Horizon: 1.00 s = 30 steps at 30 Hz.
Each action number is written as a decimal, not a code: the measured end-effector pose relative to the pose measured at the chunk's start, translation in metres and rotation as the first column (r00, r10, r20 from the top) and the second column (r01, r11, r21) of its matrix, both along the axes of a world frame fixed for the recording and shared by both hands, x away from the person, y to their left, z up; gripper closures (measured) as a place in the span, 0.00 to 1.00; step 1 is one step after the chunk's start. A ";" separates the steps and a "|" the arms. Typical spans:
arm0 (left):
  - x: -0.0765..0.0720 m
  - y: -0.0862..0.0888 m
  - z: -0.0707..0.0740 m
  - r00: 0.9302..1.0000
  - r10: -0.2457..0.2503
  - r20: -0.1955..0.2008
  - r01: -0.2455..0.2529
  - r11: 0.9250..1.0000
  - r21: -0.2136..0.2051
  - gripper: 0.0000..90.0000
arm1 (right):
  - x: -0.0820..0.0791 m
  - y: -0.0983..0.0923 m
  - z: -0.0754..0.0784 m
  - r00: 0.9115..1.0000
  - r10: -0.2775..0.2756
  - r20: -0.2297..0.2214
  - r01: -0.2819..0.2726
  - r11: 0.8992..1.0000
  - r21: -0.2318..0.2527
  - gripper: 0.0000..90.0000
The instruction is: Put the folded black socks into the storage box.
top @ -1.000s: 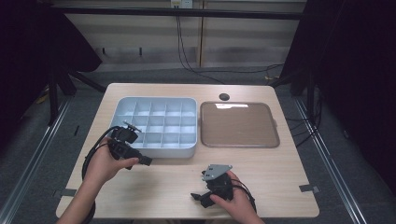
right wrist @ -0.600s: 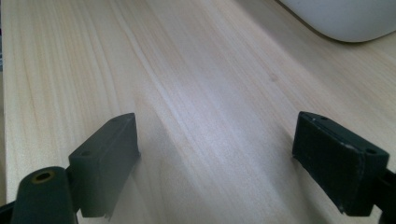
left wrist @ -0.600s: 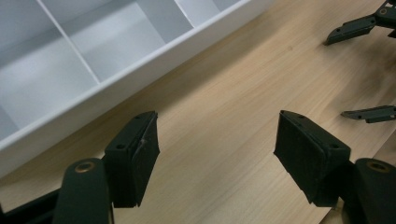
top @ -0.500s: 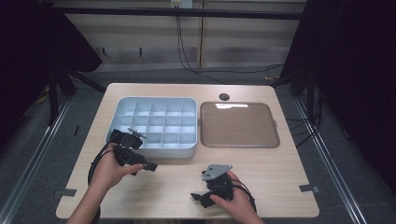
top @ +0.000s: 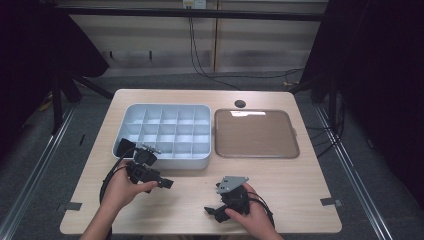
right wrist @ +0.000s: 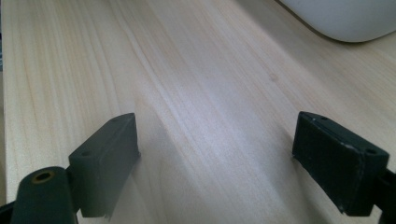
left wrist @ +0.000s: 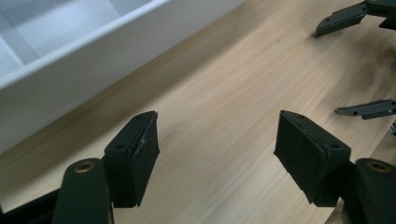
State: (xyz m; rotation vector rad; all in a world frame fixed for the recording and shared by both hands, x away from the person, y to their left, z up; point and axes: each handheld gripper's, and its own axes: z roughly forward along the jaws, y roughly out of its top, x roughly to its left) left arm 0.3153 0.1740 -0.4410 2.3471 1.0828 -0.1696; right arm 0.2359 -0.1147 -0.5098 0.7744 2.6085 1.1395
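Two claws: both held low over the bare worktop (top: 300, 190), neither carrying anything.
Right claw (top: 212, 210): nearest the person, jaws spread wide over plain wood in the right gripper view; it likely rests here because nothing lies within reach to pick up.
Left claw (top: 167, 183): jaws parted and empty, aimed across the wood toward the right claw, whose black tips appear at the edge of the left gripper view.
Divided tray (top: 165, 131): just beyond the left hand (top: 122, 187), its white wall (left wrist: 79, 65) close beside the left claw; every compartment looks bare.
Brown tray (top: 256, 133): right of the divided tray, just apart from it, also bare.
Dark disc (top: 240, 103): small, by the far edge of the worktop.
Change: the left claw has drawn back from the divided tray toward the person and the middle; the right claw has stayed put.
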 end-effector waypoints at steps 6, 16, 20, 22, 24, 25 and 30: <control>-0.002 -0.005 -0.005 1.000 -0.015 0.000 0.015 1.000 -0.011 0.33 | 0.000 0.000 0.000 1.000 0.001 0.000 -0.001 1.000 0.002 0.15; -0.005 -0.011 -0.014 1.000 -0.027 0.006 0.027 0.999 -0.021 0.33 | 0.000 0.000 0.000 1.000 0.000 0.000 0.000 1.000 0.002 0.15; -0.007 -0.012 -0.018 0.999 -0.039 0.010 0.039 0.999 -0.018 0.33 | 0.000 0.000 0.000 1.000 -0.001 -0.001 0.001 1.000 0.002 0.15; -0.008 -0.013 -0.021 0.999 -0.044 0.011 0.044 0.999 -0.015 0.33 | 0.000 0.000 0.000 1.000 0.000 0.000 0.000 1.000 0.002 0.15; -0.010 -0.013 -0.023 0.999 -0.047 0.011 0.047 0.999 -0.016 0.33 | 0.000 0.000 0.000 1.000 0.000 0.000 0.000 1.000 0.002 0.15; -0.010 -0.013 -0.025 0.999 -0.044 0.013 0.044 0.999 -0.014 0.33 | 0.000 0.000 0.000 1.000 0.000 0.000 0.000 1.000 0.001 0.15; -0.011 -0.011 -0.029 0.997 -0.059 0.042 0.059 0.998 -0.012 0.33 | 0.000 0.000 0.000 1.000 0.000 0.000 0.000 1.000 0.001 0.15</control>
